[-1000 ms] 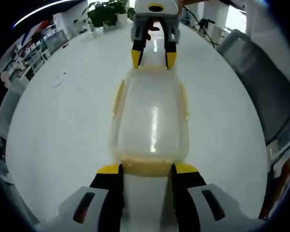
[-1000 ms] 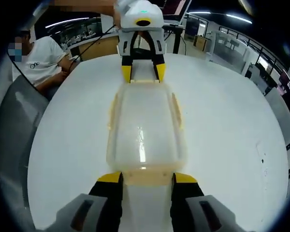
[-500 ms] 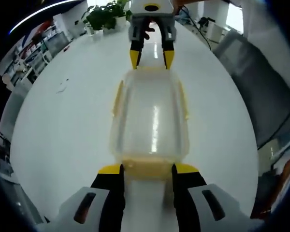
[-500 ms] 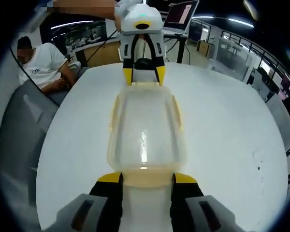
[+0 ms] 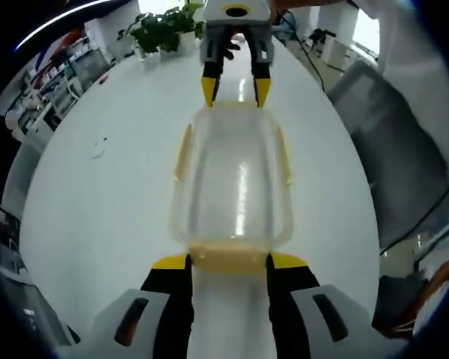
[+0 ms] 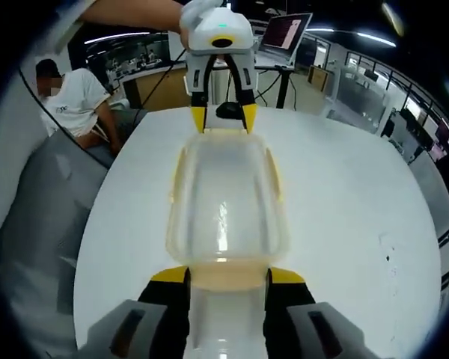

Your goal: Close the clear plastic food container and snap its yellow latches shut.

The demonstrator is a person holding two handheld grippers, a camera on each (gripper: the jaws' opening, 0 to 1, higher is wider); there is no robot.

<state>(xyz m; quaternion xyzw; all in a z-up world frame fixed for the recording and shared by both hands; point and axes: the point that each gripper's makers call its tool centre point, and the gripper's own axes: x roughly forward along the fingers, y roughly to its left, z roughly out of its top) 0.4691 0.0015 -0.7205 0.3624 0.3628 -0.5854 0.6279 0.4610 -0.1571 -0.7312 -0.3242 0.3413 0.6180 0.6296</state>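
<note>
White round table [image 5: 97, 194] under everything, a grey chair [image 5: 404, 142] at its right edge in the left gripper view, another grey chair [image 6: 37, 217] on the left in the right gripper view. Clear plastic food container [image 5: 232, 187] sits mid-table, lid on, lengthwise between my two tools. Yellow latches along both long sides [image 5: 182, 149] stand slightly out from the walls. My left gripper [image 5: 226, 262] has its jaws spread wide, clamping the yellow end latch [image 5: 228, 258] at the near end. My right gripper [image 6: 223, 277] does likewise on the opposite end latch [image 6: 223, 275]. Potted plant [image 5: 161, 26] at far edge; seated person [image 6: 71, 105] beyond.
</note>
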